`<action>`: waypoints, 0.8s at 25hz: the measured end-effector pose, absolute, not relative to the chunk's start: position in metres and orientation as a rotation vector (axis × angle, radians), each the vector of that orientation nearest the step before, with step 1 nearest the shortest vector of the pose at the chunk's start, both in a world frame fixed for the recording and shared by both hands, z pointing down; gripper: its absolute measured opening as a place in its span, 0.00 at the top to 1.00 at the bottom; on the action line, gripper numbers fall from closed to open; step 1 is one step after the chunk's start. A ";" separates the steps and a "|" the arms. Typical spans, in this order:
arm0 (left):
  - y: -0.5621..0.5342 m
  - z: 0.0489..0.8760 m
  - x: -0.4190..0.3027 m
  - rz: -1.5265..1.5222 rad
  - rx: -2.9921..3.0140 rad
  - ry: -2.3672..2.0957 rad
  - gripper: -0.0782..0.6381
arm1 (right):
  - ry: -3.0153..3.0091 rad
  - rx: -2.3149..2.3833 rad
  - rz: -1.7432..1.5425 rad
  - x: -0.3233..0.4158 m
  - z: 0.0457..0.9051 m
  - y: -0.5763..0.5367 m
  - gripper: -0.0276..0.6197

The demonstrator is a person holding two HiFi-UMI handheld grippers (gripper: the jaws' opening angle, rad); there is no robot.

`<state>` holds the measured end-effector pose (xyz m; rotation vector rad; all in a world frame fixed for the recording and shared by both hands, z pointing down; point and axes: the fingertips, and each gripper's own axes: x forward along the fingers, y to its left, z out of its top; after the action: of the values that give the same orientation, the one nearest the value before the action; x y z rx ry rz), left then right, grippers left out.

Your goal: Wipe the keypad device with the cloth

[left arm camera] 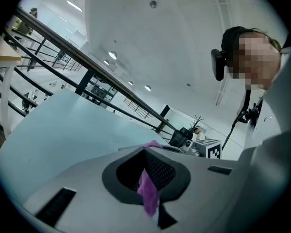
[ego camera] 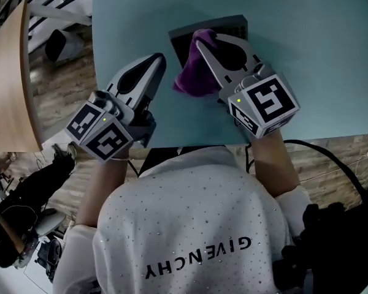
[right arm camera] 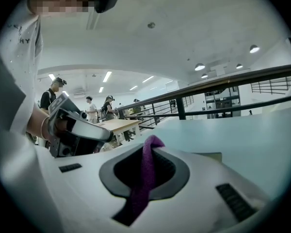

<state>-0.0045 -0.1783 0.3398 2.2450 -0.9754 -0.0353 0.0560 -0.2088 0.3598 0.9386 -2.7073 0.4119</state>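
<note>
**Head view.** Even, fairly bright light from overhead. The pale desk point(ego camera: 331, 72) is uniformly lit with no glare, and shadows on it are faint and soft-edged. The lower corners and left margin are dim. Straight edges bow slightly. Focus is sharp.

**Left gripper view.** Circular fisheye field with black corners. The railing point(left arm camera: 87, 69) is strongly bent. Ceiling lamps point(left arm camera: 112, 55) show as small bright spots on a washed-out white ceiling. The left gripper point(left arm camera: 151, 148) is soft near the lens, and the cloth point(left arm camera: 148, 193) is blurred.

**Right gripper view.** Same black surround and bending. The lamps point(right arm camera: 200, 67) glare mildly. The right gripper point(right arm camera: 153, 141) and the cloth point(right arm camera: 143, 178) are soft-edged. The background is hazy.
</note>
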 end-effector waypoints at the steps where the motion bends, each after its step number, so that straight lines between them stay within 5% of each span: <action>1: -0.179 0.336 -0.004 -0.038 2.244 -0.968 0.89 | -2.701 0.963 0.411 0.061 0.355 -0.209 0.93; 20: -0.199 0.350 -0.009 0.018 2.234 -1.007 0.89 | -2.756 1.287 0.725 0.142 0.368 -0.253 0.94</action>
<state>-0.0088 -0.1993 0.3502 2.2345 -1.0069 0.0180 0.1419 -0.2527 0.3681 1.2872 -2.7556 0.7250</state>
